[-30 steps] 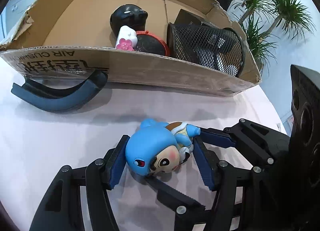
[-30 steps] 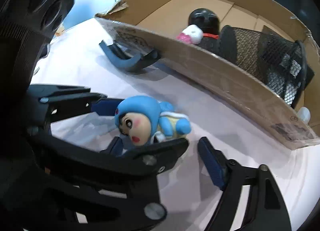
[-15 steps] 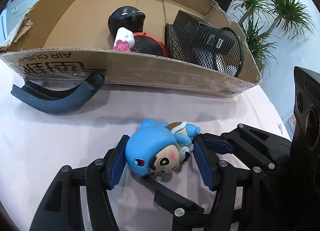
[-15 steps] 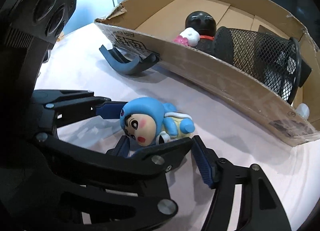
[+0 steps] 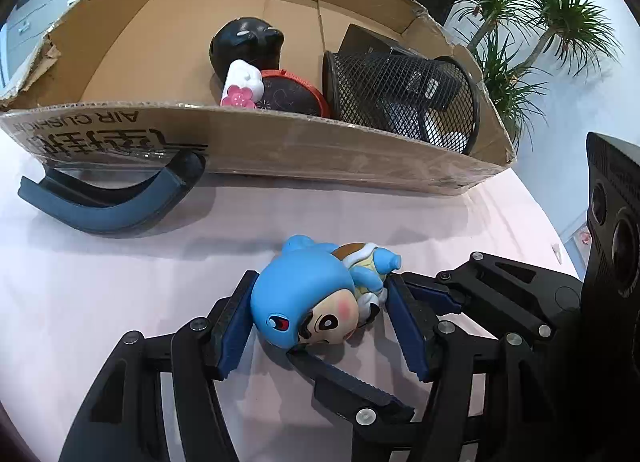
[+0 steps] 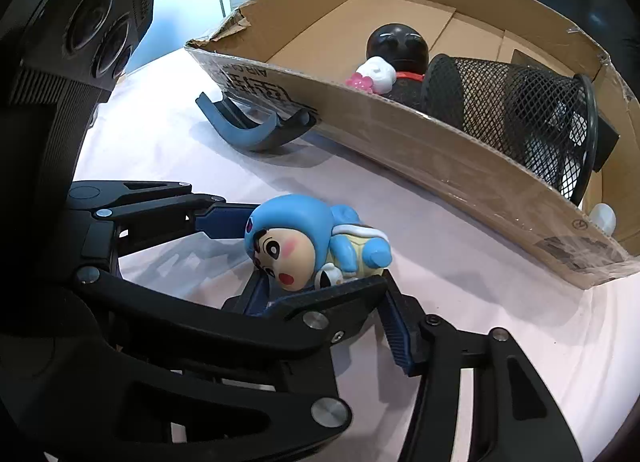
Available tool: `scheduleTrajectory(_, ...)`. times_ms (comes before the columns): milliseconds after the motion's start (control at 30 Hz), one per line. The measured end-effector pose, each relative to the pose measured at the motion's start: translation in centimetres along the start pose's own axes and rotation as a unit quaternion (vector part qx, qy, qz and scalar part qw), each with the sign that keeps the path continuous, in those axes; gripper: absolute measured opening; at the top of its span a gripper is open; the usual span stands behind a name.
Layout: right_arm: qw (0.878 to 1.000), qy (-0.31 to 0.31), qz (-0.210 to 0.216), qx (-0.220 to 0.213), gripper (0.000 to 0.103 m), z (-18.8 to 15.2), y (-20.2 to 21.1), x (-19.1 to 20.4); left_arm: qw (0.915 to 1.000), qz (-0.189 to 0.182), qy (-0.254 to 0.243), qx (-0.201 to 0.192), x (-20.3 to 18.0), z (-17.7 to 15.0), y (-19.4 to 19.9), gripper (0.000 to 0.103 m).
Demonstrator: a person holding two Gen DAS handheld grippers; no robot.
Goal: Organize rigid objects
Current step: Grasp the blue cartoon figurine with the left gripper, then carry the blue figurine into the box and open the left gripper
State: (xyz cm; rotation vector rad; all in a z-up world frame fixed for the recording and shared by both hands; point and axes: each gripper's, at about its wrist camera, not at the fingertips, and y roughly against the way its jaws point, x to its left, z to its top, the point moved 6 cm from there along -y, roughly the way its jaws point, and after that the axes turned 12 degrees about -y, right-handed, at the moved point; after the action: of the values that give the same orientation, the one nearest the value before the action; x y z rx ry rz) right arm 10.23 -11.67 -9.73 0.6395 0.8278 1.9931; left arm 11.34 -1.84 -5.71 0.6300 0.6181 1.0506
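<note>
Two grippers meet at one toy. The blue-hooded figurine (image 5: 304, 302) lies on its side on the pale table (image 5: 120, 302), low in the middle of the left wrist view, face toward the camera, feet pointing to the upper right.

My left gripper (image 5: 322, 280) has a blue pad on each side of it, one against the back of the hood and one against the body, so I read it as clamped on the figurine.

My right gripper (image 6: 386, 292) comes in from the right of that frame. Its jaws are closing. In its own view the toy's feet sit just beyond the fingertips, and I see no pad pressing on the toy. One black finger crosses in front of the chin.

Across the upper half of the left view stands the cardboard box (image 5: 280, 142), well apart from the figurine. Inside it, from the middle to the right, I see:
- a black figure (image 5: 244, 46)
- a white piece with a pink flower (image 5: 240, 86)
- a round dark item with a red rim (image 5: 292, 96)
- a black mesh cup (image 5: 400, 102) tipped on its side

At the left, a dark blue curved piece (image 5: 112, 214) lies on the table, one end touching the box's front wall.
</note>
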Motion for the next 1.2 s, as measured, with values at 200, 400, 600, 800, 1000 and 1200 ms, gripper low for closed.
scheduleTrajectory(200,0.999,0.008,-0.017,-0.028,0.051,0.3,1.4,0.2,0.9997,0.003,-0.01,-0.021,-0.5,0.7,1.1,0.062)
scheduleTrajectory(400,0.998,0.018,-0.037,-0.056,0.051,1.5,3.8,0.7,0.9979,-0.001,-0.025,-0.06,-1.1,2.3,3.6,0.062)
scheduleTrajectory(600,0.997,0.026,-0.035,-0.059,0.05,3.6,4.8,2.0,0.9981,0.006,-0.021,-0.057,0.4,4.0,5.2,0.062)
scheduleTrajectory(800,0.997,0.029,-0.017,-0.064,0.05,8.5,4.4,3.5,0.9978,0.027,-0.023,-0.056,3.8,8.0,6.9,0.062)
scheduleTrajectory(1000,0.997,0.043,-0.017,-0.06,0.048,14.2,1.7,5.3,0.9985,0.026,-0.013,-0.046,9.0,11.1,7.0,0.062)
scheduleTrajectory(1200,0.998,0.036,-0.012,-0.046,0.048,17.6,-2.3,5.8,0.9993,0.027,0.0,-0.026,13.6,12.7,5.1,0.062)
